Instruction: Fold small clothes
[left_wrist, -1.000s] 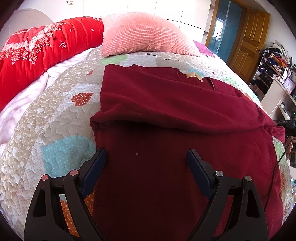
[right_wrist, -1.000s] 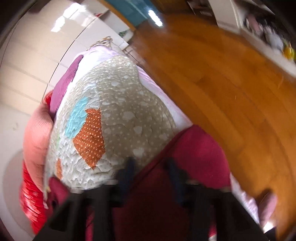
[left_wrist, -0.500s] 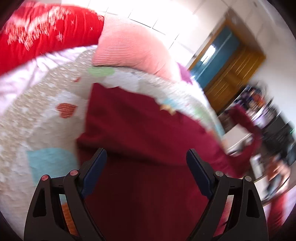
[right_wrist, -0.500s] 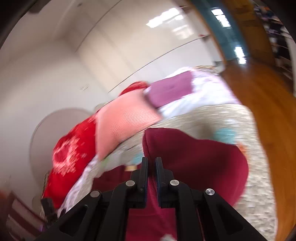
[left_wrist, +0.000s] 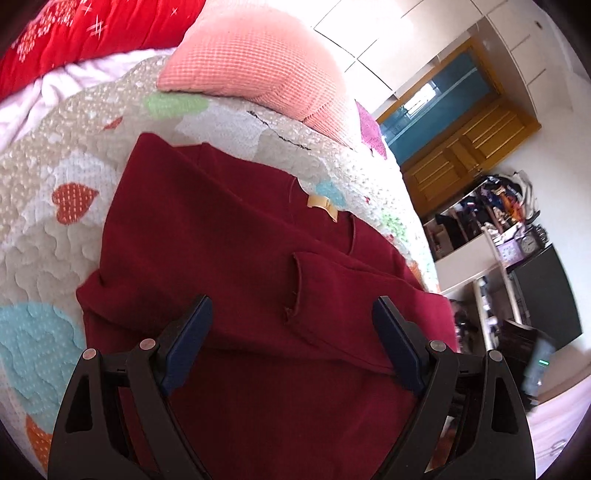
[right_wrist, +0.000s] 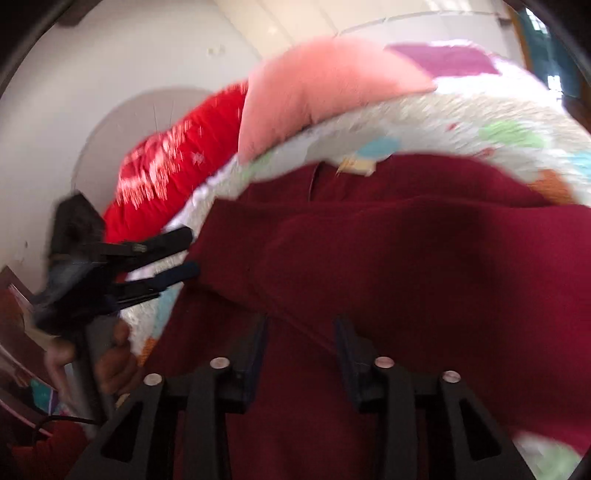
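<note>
A dark red sweater (left_wrist: 229, 240) lies flat on the patchwork quilt (left_wrist: 48, 236), its neck label (left_wrist: 323, 205) toward the pillows. Both sleeves are folded in over the body; one cuff (left_wrist: 295, 288) ends near the middle. My left gripper (left_wrist: 291, 332) hovers open over the sweater's lower half, nothing between its fingers. In the right wrist view my right gripper (right_wrist: 301, 336) hangs just above the folded sleeve (right_wrist: 424, 258). Its jaws are opening and the pads do not press on the cloth. The left gripper (right_wrist: 192, 251) shows at that view's left edge.
A pink pillow (left_wrist: 258, 62) and a red duvet (left_wrist: 92, 29) lie at the head of the bed. Beyond the bed's right edge are a wooden door (left_wrist: 461, 155) and a cluttered shelf (left_wrist: 491, 229). A hand (right_wrist: 114, 365) holds the left gripper's handle.
My right gripper swung from the bed's edge across the sweater with the sleeve pinched, laid it over the body, and its jaws parted. My left gripper rolled and rose a little, still open.
</note>
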